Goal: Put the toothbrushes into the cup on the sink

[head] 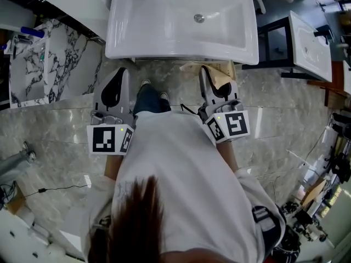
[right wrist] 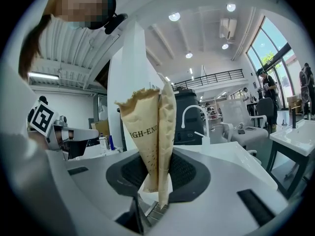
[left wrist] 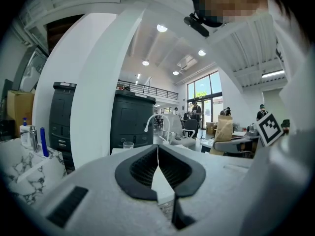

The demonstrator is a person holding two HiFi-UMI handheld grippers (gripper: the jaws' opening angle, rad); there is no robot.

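The right gripper (right wrist: 158, 167) has its jaws narrowed onto a brown paper packet (right wrist: 150, 132). They pinch it near its lower end, so most of it stands upright above the pads. I take it for a wrapped toothbrush (the paper hides what is inside). The left gripper (left wrist: 158, 154) has its jaws closed together with nothing between them. Both are held just short of the sink's (head: 181, 55) front edge, not yet over the basin.

The cup (left wrist: 128, 144), small and clear, shows only in the left gripper view. It appears to stand at the sink's far edge, left of the tap (right wrist: 205, 137).

The step is the carry. Take the packet across the front edge toward that far side, keeping it upright and moving steadily, since the tall free end may sway. Centre its short lower end over the cup's mouth and come straight down rather than nudging the rim. Loosen the jaws only once that end is inside. A light cup may tip, so the free left gripper could steady it.
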